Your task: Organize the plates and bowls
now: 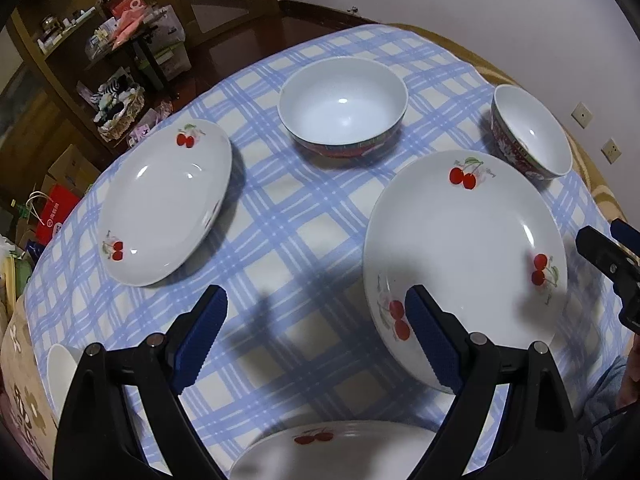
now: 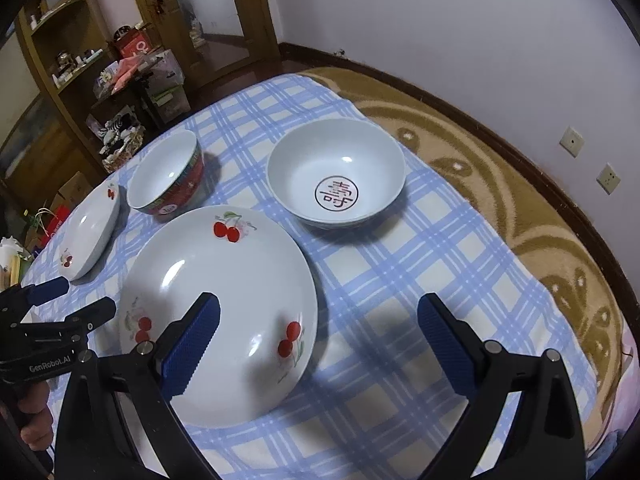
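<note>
Cherry plate [image 2: 224, 312] lies under right gripper's [image 2: 318, 346] left fingers [image 2: 192, 344].

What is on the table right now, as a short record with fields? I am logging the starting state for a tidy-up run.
surface: blue checked tablecloth
plates: three with cherry prints: large plate, left plate, near plate at the bottom edge of the left wrist view
bowls: red-sided bowl; character bowl with a red sign inside
left gripper: open, holds nothing
right gripper: open, holds nothing
</note>
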`<state>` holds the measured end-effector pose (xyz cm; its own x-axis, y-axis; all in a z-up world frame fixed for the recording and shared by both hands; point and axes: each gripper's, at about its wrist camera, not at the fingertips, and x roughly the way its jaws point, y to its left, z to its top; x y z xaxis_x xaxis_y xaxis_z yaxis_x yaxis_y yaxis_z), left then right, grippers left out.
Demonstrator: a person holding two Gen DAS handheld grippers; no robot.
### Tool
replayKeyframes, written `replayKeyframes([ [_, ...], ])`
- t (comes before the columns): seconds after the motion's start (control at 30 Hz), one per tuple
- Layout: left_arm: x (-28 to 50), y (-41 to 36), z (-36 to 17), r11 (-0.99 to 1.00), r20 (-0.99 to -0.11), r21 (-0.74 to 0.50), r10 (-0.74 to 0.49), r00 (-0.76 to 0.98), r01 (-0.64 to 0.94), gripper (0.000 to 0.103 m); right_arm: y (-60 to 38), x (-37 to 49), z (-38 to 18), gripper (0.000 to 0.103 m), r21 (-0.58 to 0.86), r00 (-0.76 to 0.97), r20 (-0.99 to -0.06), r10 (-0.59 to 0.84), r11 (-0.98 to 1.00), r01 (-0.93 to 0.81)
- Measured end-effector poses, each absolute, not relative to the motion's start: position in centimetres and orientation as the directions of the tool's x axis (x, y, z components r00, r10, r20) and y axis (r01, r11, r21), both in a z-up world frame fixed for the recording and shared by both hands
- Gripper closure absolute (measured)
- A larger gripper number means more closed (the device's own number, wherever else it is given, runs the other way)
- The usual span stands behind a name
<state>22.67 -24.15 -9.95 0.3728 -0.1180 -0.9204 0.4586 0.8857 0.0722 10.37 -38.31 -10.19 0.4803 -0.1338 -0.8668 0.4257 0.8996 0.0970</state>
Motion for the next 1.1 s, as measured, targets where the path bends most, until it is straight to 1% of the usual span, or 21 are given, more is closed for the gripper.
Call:
replayKeyframes([
  [0.23,23.3,-24.8,-11.9,0.877,-0.93,0.089,-0.096,0.355,0.472,0.014,-38.5,11.2,-12.0,0.0,0.092,0.449,-0.885,-0.128,0.895,0.437],
  [0.27,23.3,-24.8,-12.1,0.877,-0.93,0.091,-0.095,0.356,0.472,0.017,-38.6,11.2,-12.4,0.0,0.088,0.444,-0.886,-0.135,0.891,0.446],
  [0.3,23.4,-24.8,-12.4,0.879,-0.93,0.091,-0.092,0.355,0.468,0.028,-38.6,11.3,-12.6,0.0,0.091,0.44,-0.889,-0.131,0.889,0.448],
  [0.33,23.4,-24.7,-12.7,0.883,-0.933,0.077,-0.101,0.347,0.464,0.033,-38.6,11.3,-12.9,0.001,0.098,0.438,-0.891,-0.122,0.889,0.447],
  [0.37,23.5,-24.6,-12.8,0.886,-0.936,0.048,-0.121,0.33,0.461,0.041,-38.6,11.4,-13.1,0.003,0.104,0.435,-0.893,-0.114,0.888,0.447],
  [0.4,23.6,-24.5,-12.9,0.892,-0.939,0.009,-0.149,0.311,0.453,0.05,-38.6,11.4,-13.3,0.01,0.108,0.431,-0.896,-0.108,0.888,0.448],
  [0.43,23.8,-24.4,-13.0,0.899,-0.94,-0.032,-0.176,0.293,0.437,0.053,-38.7,11.5,-13.5,0.017,0.118,0.424,-0.901,-0.093,0.887,0.446],
  [0.47,23.9,-24.3,-13.1,0.904,-0.94,-0.072,-0.202,0.273,0.421,0.06,-38.7,11.7,-13.7,0.02,0.129,0.418,-0.905,-0.078,0.886,0.445],
  [0.5,24.0,-24.4,-13.2,0.905,-0.941,-0.09,-0.214,0.262,0.415,0.065,-38.8,11.7,-14.0,0.027,0.15,0.415,-0.908,-0.053,0.885,0.441],
  [0.53,24.1,-24.5,-13.3,0.907,-0.942,-0.112,-0.227,0.249,0.407,0.067,-38.9,11.8,-14.2,0.032,0.168,0.413,-0.91,-0.034,0.881,0.443],
  [0.6,24.0,-24.8,-13.5,0.903,-0.941,-0.13,-0.242,0.237,0.41,0.075,-39.0,11.8,-14.4,0.033,0.172,0.417,-0.908,-0.036,0.877,0.449],
  [0.67,23.7,-25.3,-13.4,0.896,-0.94,-0.116,-0.238,0.244,0.428,0.08,-39.0,11.8,-14.3,0.033,0.159,0.434,-0.899,-0.06,0.878,0.451],
  [0.7,23.5,-25.4,-13.4,0.894,-0.94,-0.108,-0.234,0.249,0.434,0.083,-39.1,11.8,-14.3,0.035,0.156,0.432,-0.9,-0.063,0.877,0.455],
  [0.73,23.3,-25.7,-13.4,0.892,-0.94,-0.098,-0.229,0.254,0.441,0.085,-39.3,11.8,-14.3,0.043,0.168,0.432,-0.9,-0.054,0.873,0.458],
  [0.77,23.2,-25.9,-13.4,0.889,-0.94,-0.087,-0.222,0.258,0.449,0.086,-39.4,11.9,-14.3,0.048,0.181,0.434,-0.9,-0.041,0.87,0.458],
  [0.8,23.2,-26.0,-13.3,0.889,-0.941,-0.076,-0.215,0.263,0.452,0.085,-39.6,12.0,-14.5,0.057,0.193,0.427,-0.904,-0.025,0.867,0.46],
  [0.83,23.2,-26.1,-13.2,0.888,-0.942,-0.072,-0.211,0.262,0.453,0.085,-39.7,12.0,-14.5,0.062,0.2,0.426,-0.904,-0.018,0.865,0.46],
  [0.87,23.3,-26.1,-13.2,0.889,-0.943,-0.075,-0.211,0.259,0.452,0.085,-39.8,12.0,-14.5,0.065,0.203,0.427,-0.904,-0.014,0.865,0.46],
  [0.93,23.3,-26.1,-13.2,0.887,-0.943,-0.085,-0.219,0.25,0.454,0.085,-39.8,12.1,-14.7,0.081,0.212,0.421,-0.907,0.001,0.865,0.455],
  [1.03,23.5,-26.1,-13.2,0.884,-0.944,-0.088,-0.221,0.246,0.459,0.085,-39.9,12.4,-14.8,0.089,0.241,0.423,-0.905,0.034,0.863,0.444],
  [1.1,23.5,-26.1,-13.3,0.885,-0.943,-0.088,-0.222,0.247,0.457,0.085,-39.8,12.6,-14.8,0.093,0.25,0.423,-0.905,0.048,0.865,0.436],
])
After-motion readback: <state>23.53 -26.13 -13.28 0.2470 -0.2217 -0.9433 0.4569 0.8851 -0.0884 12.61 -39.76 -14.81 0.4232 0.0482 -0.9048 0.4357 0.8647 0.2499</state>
